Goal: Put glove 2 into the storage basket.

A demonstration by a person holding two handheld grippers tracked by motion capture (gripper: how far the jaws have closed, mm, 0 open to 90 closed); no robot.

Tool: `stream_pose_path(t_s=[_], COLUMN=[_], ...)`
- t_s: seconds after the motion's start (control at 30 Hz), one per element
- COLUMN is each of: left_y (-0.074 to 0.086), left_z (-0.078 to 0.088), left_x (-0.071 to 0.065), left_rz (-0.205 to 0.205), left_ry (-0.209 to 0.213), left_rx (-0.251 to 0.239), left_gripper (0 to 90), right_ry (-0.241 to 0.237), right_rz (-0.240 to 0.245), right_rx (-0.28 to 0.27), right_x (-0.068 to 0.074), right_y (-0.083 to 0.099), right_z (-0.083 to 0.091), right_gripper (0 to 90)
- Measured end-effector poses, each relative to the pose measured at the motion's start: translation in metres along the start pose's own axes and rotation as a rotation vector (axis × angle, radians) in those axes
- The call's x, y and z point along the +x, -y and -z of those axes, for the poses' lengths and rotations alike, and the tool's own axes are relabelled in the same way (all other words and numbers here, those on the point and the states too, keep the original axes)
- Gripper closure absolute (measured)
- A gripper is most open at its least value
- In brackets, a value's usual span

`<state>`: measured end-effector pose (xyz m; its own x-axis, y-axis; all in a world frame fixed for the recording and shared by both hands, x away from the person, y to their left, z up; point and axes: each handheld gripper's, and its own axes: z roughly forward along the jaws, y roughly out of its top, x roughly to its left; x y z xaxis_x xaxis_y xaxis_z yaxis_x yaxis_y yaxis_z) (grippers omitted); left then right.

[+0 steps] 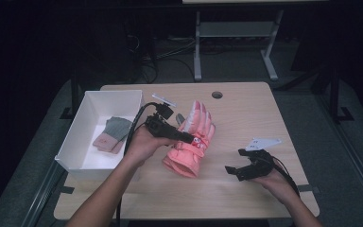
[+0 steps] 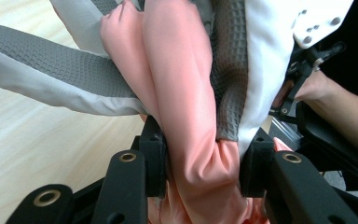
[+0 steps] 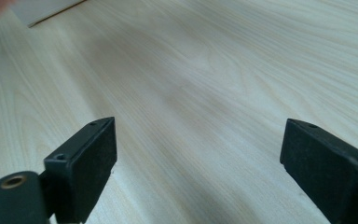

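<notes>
A salmon-pink padded glove (image 1: 199,119) with grey and white palm patches hangs tilted just above the middle of the wooden table (image 1: 250,118), fingers pointing away from me. My left gripper (image 1: 190,138) is shut on it near the cuff. In the left gripper view the pink fabric (image 2: 182,93) is bunched between the two black pads (image 2: 154,154), with my left gripper (image 2: 205,161) clamped around it. My right gripper (image 1: 233,171) rests low over the table at the front right, open and holding nothing. In the right gripper view my right gripper (image 3: 198,154) has bare wood between its jaws.
A white open box (image 1: 74,135) stands at the table's left edge with a grey-green and pink knitted item (image 1: 111,133) lying inside. A round cable hole (image 1: 217,94) sits near the table's far edge. A metal stand (image 1: 231,33) is on the floor beyond.
</notes>
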<state>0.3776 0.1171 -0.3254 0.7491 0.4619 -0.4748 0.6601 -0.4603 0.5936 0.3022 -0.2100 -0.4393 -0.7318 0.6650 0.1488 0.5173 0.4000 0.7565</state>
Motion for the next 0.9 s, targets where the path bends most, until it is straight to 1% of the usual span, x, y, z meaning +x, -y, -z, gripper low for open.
stream_pose_path(t_s=[0.03,0.1,0.2,0.3,0.4,0.47,0.63,0.83,0.9], left_y=[-0.001,-0.004,-0.007,-0.010,-0.013,-0.013,-0.011,-0.003,0.000], left_z=[0.004,0.014,0.027,0.043,0.060,0.072,0.101,0.135,0.146], left_x=[0.000,0.001,0.003,0.007,0.011,0.013,0.020,0.030,0.033], left_rz=[0.001,0.002,0.007,0.010,0.023,0.028,0.037,0.066,0.076], left_ry=[-0.007,-0.023,-0.038,-0.053,-0.070,-0.081,-0.114,-0.149,-0.168], left_rx=[-0.001,-0.003,-0.014,-0.033,-0.057,-0.073,-0.101,-0.148,-0.167], left_gripper=[61.0,61.0,61.0,61.0,61.0,61.0,60.8,60.8,60.8], right_ry=[-0.001,0.008,0.009,0.010,0.008,0.010,0.007,0.008,0.008], right_rz=[-0.009,-0.003,-0.004,0.001,-0.005,-0.002,-0.006,-0.005,-0.007], right_rx=[-0.002,-0.005,-0.004,-0.002,0.002,0.003,0.006,0.012,0.012], right_x=[0.000,0.000,0.000,-0.001,0.000,0.000,-0.001,-0.002,-0.002], right_y=[0.000,0.000,0.000,0.000,0.000,0.000,0.001,0.001,0.001], right_z=[0.000,0.000,0.000,-0.001,-0.002,-0.002,-0.003,-0.003,-0.003], right_gripper=[10.3,9.7,9.7,9.7,9.7,9.7,9.7,9.7,9.7])
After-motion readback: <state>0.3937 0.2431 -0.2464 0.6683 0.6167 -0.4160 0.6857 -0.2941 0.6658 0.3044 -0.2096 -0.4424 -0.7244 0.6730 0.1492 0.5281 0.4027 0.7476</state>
